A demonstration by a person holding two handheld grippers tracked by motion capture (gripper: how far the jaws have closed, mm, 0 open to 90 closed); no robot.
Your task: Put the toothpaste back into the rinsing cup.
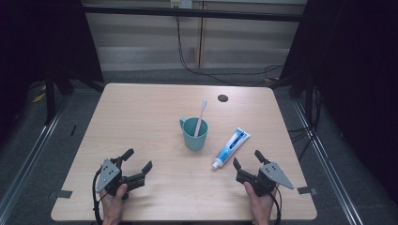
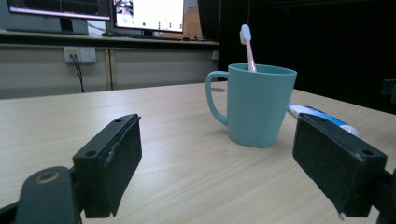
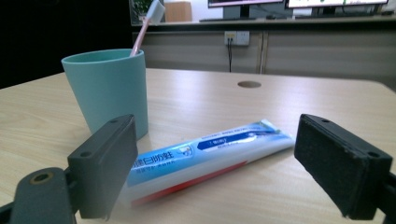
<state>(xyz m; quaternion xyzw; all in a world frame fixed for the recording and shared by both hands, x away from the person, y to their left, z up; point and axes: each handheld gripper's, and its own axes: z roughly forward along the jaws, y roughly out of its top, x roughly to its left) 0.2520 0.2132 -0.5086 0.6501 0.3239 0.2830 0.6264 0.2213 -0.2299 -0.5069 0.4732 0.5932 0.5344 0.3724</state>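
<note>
Pale wood worktop (image 1: 155, 117) carries the toothpaste tube (image 1: 231, 147) flat just ahead of my right fingers (image 1: 257, 155), spread wide and empty, cap end nearest. Its long axis slants toward the far right; my left fingers (image 1: 126, 154), also spread, sit well apart from it.

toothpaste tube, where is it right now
In the high view the toothpaste tube lies flat on the table, just right of the green cup, ahead of the open right tongs.

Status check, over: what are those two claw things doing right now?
Left gripper and right gripper open, empty. Toothpaste tube flat ahead of right gripper, beside cup holding toothbrush. Nothing between.
</note>
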